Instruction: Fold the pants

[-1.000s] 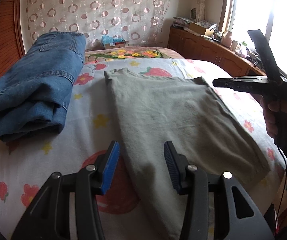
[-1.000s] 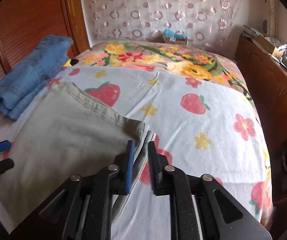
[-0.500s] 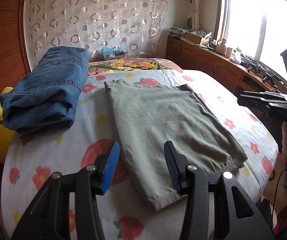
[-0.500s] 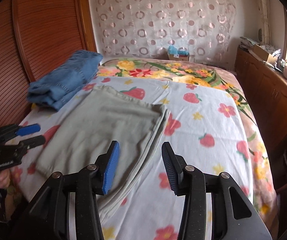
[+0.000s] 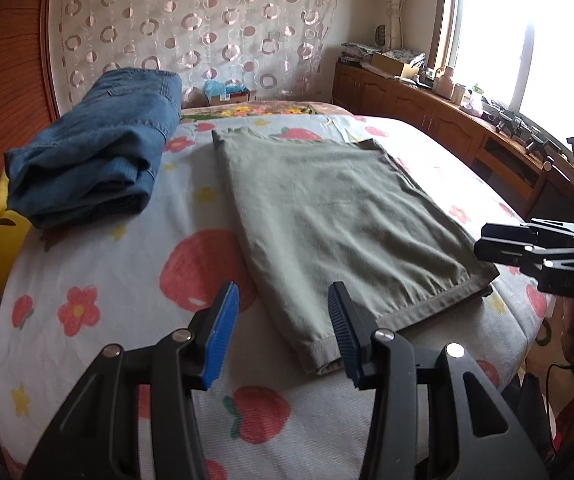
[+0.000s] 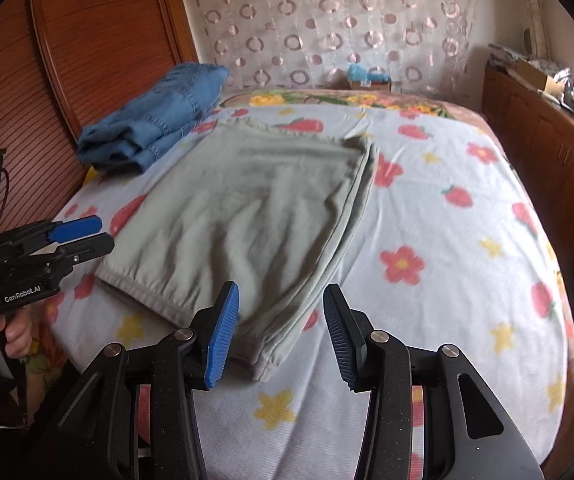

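I hold both sets of jaws wide and empty, left gripper (image 5: 283, 332) and right gripper (image 6: 281, 330) hovering off the folded olive pants (image 5: 339, 224), leaving them flat on the bed (image 5: 99, 264).

Home bedroom: flowered bed (image 5: 99, 264), curtain (image 5: 207, 32), wooden cabinets (image 5: 415, 108).

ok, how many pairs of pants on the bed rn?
2. The grey-green pants lie folded flat mid-bed, in front of both open tools. The blue jeans sit folded beside them, by the wooden wall. More may lie outside the views.
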